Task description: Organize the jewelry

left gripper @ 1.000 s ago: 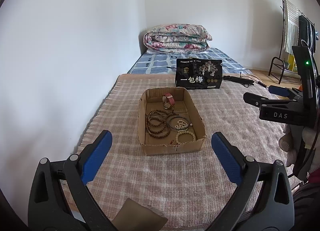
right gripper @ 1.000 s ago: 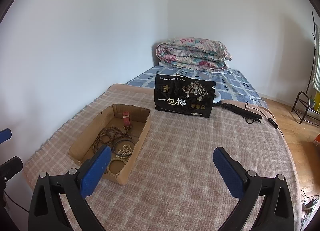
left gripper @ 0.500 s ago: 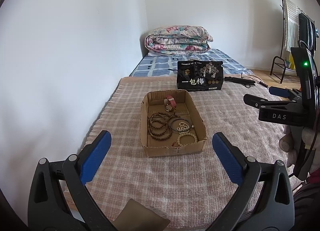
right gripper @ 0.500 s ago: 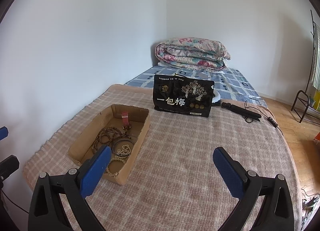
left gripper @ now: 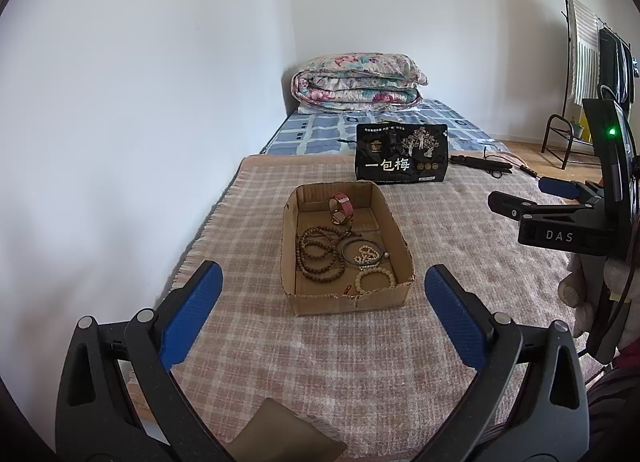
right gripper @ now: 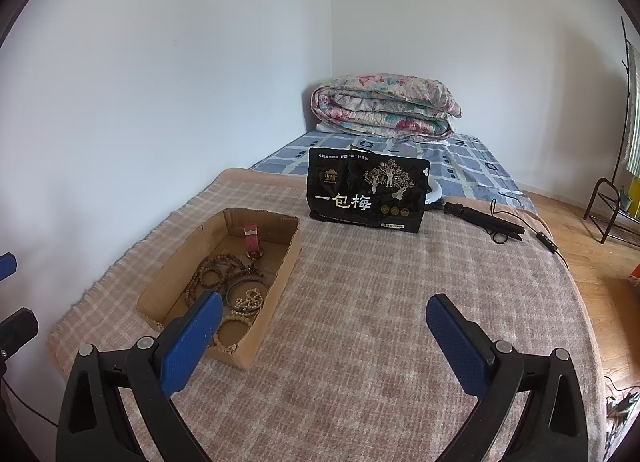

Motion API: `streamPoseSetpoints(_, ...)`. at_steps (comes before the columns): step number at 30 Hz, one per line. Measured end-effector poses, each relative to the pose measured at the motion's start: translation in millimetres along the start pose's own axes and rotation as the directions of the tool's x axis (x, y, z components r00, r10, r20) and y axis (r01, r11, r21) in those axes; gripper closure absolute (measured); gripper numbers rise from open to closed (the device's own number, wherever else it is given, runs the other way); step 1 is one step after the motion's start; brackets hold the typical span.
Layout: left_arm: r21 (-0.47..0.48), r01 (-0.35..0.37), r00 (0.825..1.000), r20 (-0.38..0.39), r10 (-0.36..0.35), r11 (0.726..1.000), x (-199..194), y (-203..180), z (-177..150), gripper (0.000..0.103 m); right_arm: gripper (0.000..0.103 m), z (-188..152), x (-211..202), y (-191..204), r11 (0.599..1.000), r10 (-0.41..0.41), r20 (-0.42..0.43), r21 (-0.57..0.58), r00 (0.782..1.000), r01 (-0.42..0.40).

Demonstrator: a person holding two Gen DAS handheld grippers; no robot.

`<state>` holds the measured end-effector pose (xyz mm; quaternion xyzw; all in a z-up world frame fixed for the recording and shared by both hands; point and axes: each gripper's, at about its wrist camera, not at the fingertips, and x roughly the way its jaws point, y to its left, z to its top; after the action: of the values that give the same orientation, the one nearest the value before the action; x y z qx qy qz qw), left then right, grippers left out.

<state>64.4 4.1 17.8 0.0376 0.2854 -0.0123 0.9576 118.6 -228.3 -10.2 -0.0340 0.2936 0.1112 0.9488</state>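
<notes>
A shallow cardboard box (left gripper: pixel 400 236) (right gripper: pixel 290 258) sits on a pink checked blanket. Inside lie a pink-strapped watch (left gripper: pixel 342 207) (right gripper: pixel 252 240), a long string of brown wooden beads (left gripper: pixel 318 252) (right gripper: pixel 214 274), a dark bangle (left gripper: pixel 354 252), a small pearl bracelet (left gripper: pixel 368 254) (right gripper: pixel 250 298) and a pale bead bracelet (left gripper: pixel 376 280) (right gripper: pixel 234 328). My left gripper (left gripper: pixel 322 306) is open, just short of the box's near wall, holding nothing. My right gripper (right gripper: pixel 322 322) is open too, over bare blanket to the right of the box; the left wrist view shows it from the side (left gripper: pixel 536 198).
A black snack bag (left gripper: pixel 402 154) (right gripper: pixel 368 194) stands behind the box. A black corded device (right gripper: pixel 484 220) lies at the back right. Farther back sit a folded floral quilt (right gripper: pixel 384 110) on a blue mattress and a clothes rack (left gripper: pixel 580 62). A wall runs along the left edge.
Both views have dropped and pulled back slightly, so the box and bag sit a little lower in frame. Both grippers stay open; the jewelry has not moved.
</notes>
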Motion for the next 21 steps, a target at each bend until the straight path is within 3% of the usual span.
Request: streamPoseSetpoints(21,0.005,-0.003,1.0,0.003,0.003,1.0,-0.1,-2.2,-1.0,0.0,0.0,-1.7,3.2,0.8,1.0,-0.001,-0.007,0.011,1.0,0.001)
